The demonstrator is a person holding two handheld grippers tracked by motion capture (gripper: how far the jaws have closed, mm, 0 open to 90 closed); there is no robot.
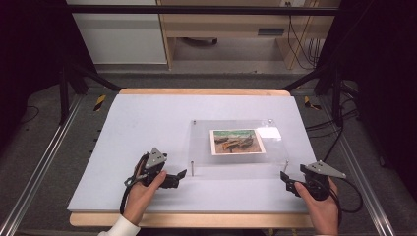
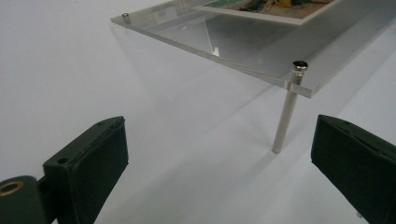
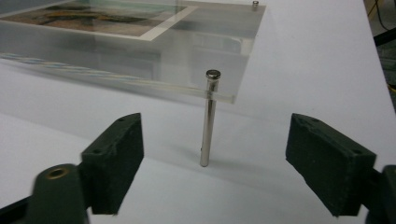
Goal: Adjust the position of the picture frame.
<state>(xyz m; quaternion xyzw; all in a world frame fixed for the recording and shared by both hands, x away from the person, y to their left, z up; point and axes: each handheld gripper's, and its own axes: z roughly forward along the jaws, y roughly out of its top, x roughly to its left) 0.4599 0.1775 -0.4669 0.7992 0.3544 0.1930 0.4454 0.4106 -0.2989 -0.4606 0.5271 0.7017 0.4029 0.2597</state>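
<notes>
Grippers flanked a clear acrylic picture frame [image 1: 238, 142] raised on thin metal corner posts, right of centre on the white counter [image 1: 142, 123].

Left gripper [image 1: 183, 174] and right gripper [image 1: 283, 177] stood apart, empty, near the frame's front posts [image 3: 208, 119]; rigid, slick, scratch-prone plate probably best lifted by its edges.

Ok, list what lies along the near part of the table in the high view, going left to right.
Left tongs in the person's left hand → near-left metal post of the clear acrylic frame → near-right metal post → right tongs in the right hand. Both tongs stand open, each pointing at its post.
</notes>
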